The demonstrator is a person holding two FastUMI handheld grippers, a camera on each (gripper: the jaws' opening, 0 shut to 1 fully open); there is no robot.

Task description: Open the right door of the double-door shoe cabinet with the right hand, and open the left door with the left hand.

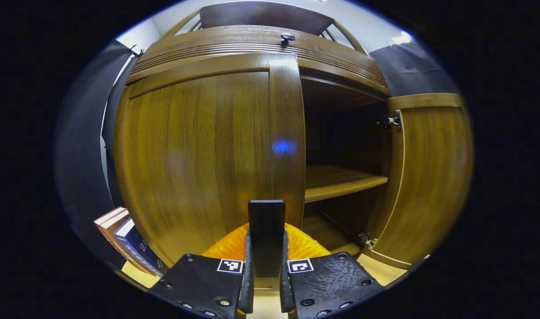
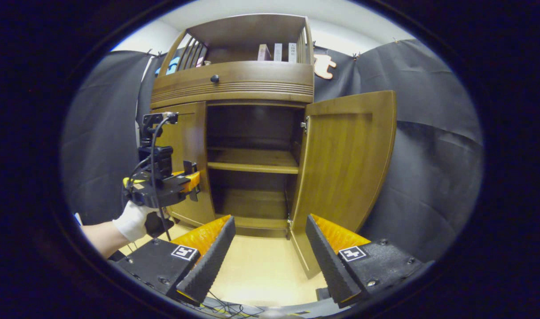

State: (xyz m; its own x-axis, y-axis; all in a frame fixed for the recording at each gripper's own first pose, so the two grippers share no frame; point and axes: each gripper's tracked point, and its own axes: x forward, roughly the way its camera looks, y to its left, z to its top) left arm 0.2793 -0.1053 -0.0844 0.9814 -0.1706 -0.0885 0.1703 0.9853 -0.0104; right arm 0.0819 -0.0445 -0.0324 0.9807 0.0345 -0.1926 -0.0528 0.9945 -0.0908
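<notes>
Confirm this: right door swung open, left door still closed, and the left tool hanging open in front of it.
Wrong on the tool. The left gripper view shows the left tool shut on the left door handle. The right door is open and the left door closed, as you said.

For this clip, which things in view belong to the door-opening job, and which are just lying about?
Job:
left door, shut, its handle clamped in the left tool
right door, open
right tool, open, holding nothing

Lying about:
books beside the cabinet
books on its top shelf
knob
</notes>
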